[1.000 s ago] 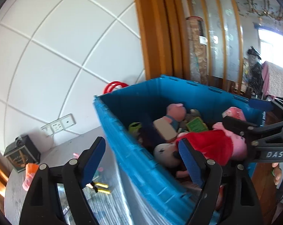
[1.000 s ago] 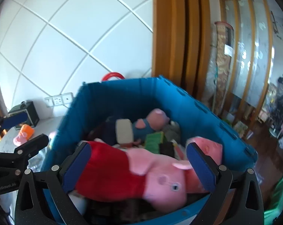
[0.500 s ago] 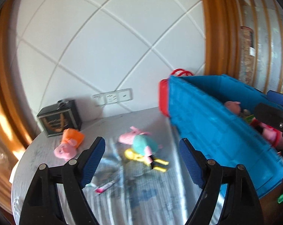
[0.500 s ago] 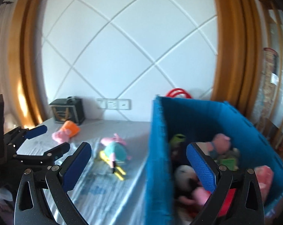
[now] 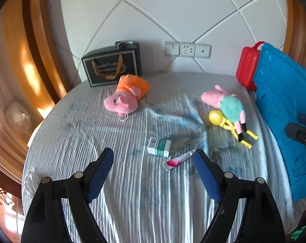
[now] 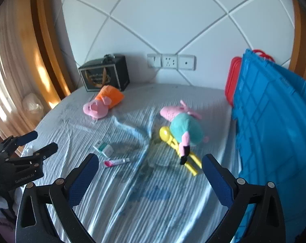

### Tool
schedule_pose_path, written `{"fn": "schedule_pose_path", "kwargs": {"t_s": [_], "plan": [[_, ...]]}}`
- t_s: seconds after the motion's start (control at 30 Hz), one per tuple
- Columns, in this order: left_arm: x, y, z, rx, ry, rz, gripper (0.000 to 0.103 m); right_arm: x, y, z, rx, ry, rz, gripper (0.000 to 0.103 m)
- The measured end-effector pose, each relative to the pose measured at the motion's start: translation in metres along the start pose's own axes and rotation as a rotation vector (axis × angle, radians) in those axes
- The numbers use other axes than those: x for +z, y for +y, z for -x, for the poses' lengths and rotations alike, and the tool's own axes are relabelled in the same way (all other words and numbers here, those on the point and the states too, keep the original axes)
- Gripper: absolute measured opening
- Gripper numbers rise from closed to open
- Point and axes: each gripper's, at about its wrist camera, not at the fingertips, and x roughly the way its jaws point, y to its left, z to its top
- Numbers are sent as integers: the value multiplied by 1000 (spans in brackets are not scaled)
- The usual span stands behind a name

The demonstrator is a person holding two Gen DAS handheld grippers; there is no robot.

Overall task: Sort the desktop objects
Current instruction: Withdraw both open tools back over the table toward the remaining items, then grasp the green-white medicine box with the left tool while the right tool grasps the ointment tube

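Blue pads stand wide apart on both tools, and neither holds anything: the left gripper [image 5: 154, 169] and the right gripper [image 6: 149, 179] both hang over the striped grey tablecloth [image 5: 76, 133]. Closest ahead of the left gripper lie a small green-and-white box [image 5: 159, 147] and a pink-ended tube [image 5: 178, 160], the tube almost between its fingertips with its long axis slanting up toward the right finger. The teal-bodied pig toy [image 6: 183, 128] lies across a yellow toy [image 6: 178, 148] nearer the right gripper, just ahead of it and a little right, close to the blue bin [image 6: 274, 121]. My guess is the left tool suits the tube or box, the right one the teal toy. An orange-dressed pig toy [image 5: 126, 97] sits farther back by a dark box [image 5: 112, 65]. Only the right wrist view shows the left gripper from the side; the left wrist view catches just a dark edge of the other tool. Neither shows inside the bin.
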Motion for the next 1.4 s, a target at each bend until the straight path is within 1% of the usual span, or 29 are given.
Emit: {"fn": "schedule_pose_path", "kwargs": {"t_s": [0.17, 0.27, 0.37, 0.6, 0.73, 0.77, 0.8, 0.9, 0.97, 1.0, 1.1, 1.13, 1.17, 1.2, 1.3, 1.4], "plan": [[-18, 16, -49, 12, 111, 19, 81, -13, 10, -76, 8, 161, -15, 103], [-23, 16, -79, 5, 169, 24, 81, -22, 13, -113, 3, 239, -14, 103], [-23, 12, -109, -12, 218, 28, 81, -30, 14, -140, 9, 302, -16, 103], [-4, -5, -165, -34, 274, 26, 81, -31, 14, -184, -1, 382, -10, 103], [0, -15, -204, -36, 327, -8, 81, -29, 14, -210, -6, 418, -3, 103], [-2, -14, -209, -26, 340, -15, 81, -29, 15, -216, -5, 426, -2, 103], [-4, -11, -214, -12, 348, -18, 81, -28, 16, -223, -2, 435, 4, 103], [-14, 13, -220, 8, 373, 20, 81, -29, 24, -236, 17, 456, 28, 103], [-22, 34, -222, 64, 389, 39, 81, -31, 31, -246, 38, 472, 49, 103], [-27, 46, -223, 105, 401, 46, 83, -32, 35, -251, 48, 481, 60, 103], [-34, 70, -218, 113, 409, 107, 83, -36, 41, -263, 55, 499, 83, 103], [-34, 74, -214, 132, 408, 107, 83, -37, 43, -266, 55, 509, 87, 103], [-33, 75, -209, 130, 396, 107, 83, -39, 43, -269, 57, 518, 89, 103], [-30, 75, -203, 112, 384, 116, 83, -41, 44, -271, 57, 527, 93, 103], [-14, 65, -191, 38, 337, 151, 83, -47, 48, -273, 33, 529, 146, 103], [4, 45, -196, 12, 312, 153, 83, -53, 55, -274, -9, 527, 207, 103]]}}
